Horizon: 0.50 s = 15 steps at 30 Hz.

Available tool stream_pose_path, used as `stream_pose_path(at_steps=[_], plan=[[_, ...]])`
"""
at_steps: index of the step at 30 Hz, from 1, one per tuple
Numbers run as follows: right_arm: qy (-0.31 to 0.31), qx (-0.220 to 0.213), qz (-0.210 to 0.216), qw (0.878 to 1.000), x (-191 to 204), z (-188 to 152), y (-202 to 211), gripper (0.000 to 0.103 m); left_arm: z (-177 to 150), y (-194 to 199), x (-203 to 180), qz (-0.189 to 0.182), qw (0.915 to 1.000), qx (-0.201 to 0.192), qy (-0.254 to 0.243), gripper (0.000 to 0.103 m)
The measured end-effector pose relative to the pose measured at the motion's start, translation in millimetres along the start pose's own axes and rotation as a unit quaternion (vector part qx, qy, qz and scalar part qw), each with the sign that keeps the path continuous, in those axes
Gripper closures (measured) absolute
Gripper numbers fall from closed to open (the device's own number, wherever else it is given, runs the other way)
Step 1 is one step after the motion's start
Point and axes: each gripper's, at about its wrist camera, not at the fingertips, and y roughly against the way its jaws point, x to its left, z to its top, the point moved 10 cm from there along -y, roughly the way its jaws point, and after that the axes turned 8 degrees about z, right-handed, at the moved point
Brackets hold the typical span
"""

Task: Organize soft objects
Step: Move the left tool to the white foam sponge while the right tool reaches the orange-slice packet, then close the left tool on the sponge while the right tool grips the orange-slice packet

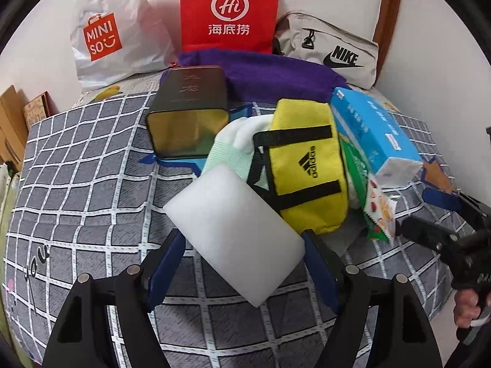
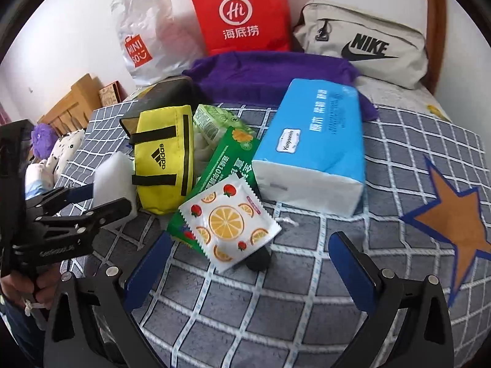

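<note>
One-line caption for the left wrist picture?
Left gripper closing around a white sponge block beside a yellow pouch on a checked bedspread.

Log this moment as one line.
left gripper: closing on white sponge | right gripper: open, above fruit sachet | bed

The near part of the checked blanket (image 2: 245, 300) lies free. Farther, the yellow pouch (image 2: 164, 161), snack packets (image 2: 228, 220) and blue tissue pack (image 2: 313, 147) crowd together; bags (image 2: 242, 12) block the far wall.

left gripper (image 1: 242, 263): pads at white sponge (image 1: 236, 239) sides | behind: yellow pouch (image 1: 307, 178), dark tin (image 1: 188, 113) | checked bedcover (image 1: 76, 184)
</note>
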Motion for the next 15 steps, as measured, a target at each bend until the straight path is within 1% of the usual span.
stream_pose_path(at_steps=[3,8,11,12,14,15], plan=[[-0.001,0.002,0.013,1.000,2,3,-11,0.001,-1,-9,4,-0.002,0.9999,0.010,0.011,0.027],[0.014,0.017,0.018,1.000,4,1,-31,0.002,-1,-14,7,-0.016,0.9995,0.014,0.021,0.026],[0.014,0.010,0.023,1.000,4,2,-36,0.003,-2,-16,7,-0.018,0.9994,0.015,0.024,0.026],[0.016,0.009,0.021,1.000,3,2,-37,0.006,-2,-16,7,-0.018,0.9994,0.015,0.024,0.025],[0.026,0.012,0.012,1.000,2,0,-38,0.019,-1,-17,7,-0.017,0.9995,0.015,0.022,0.025],[0.036,0.012,0.007,0.999,3,0,-36,0.024,-1,-17,7,-0.018,0.9995,0.016,0.022,0.025]])
